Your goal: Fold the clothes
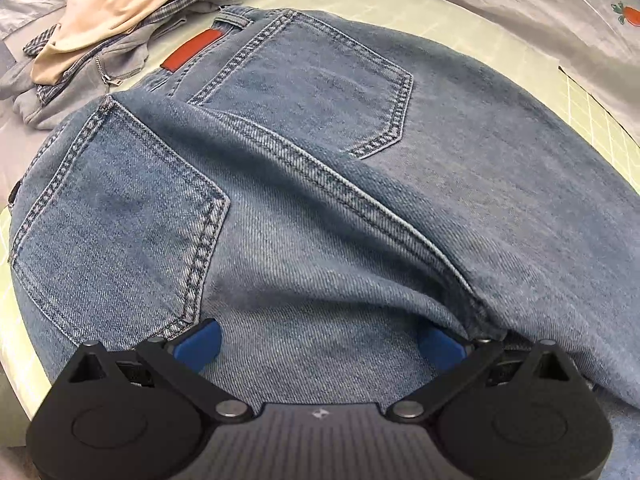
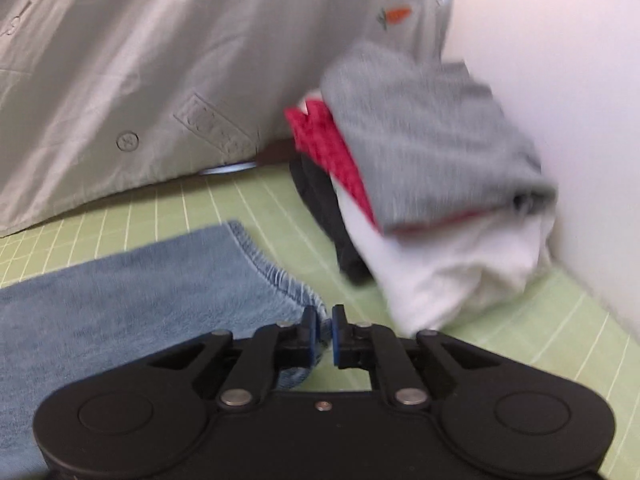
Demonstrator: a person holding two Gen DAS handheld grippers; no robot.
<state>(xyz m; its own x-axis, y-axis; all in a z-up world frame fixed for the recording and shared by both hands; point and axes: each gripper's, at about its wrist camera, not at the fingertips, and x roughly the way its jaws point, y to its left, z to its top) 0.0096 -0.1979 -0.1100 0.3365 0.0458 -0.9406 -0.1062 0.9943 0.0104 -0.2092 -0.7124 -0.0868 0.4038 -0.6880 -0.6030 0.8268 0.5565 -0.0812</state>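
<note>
A pale grey sheet (image 2: 132, 60) printed with small carrots covers the bed from 9 to 1 o'clock in the right wrist view. In front of it lies a green gridded mat (image 2: 540, 332), which carries the clothes.

The jeans (image 1: 320, 184) fill nearly the whole left wrist view, seat side up, with both back pockets and a red waistband patch (image 1: 192, 50) showing at 11 o'clock. One leg (image 2: 132, 280) reaches across the mat in the right wrist view, its hem at the centre.

A loose heap of clothes (image 1: 108, 28), cream, checked and grey, sits at 10 to 11 o'clock beyond the waistband. A folded stack (image 2: 432, 184), grey on top over red, white and dark layers, stands at 2 to 3 o'clock against a white wall (image 2: 560, 60).

The left gripper (image 1: 320, 344) rests on the denim below the pockets, its blue pads spread wide apart with nothing pinched. The right gripper (image 2: 325, 332) is clenched on the corner of the leg hem, with denim between its pads.
</note>
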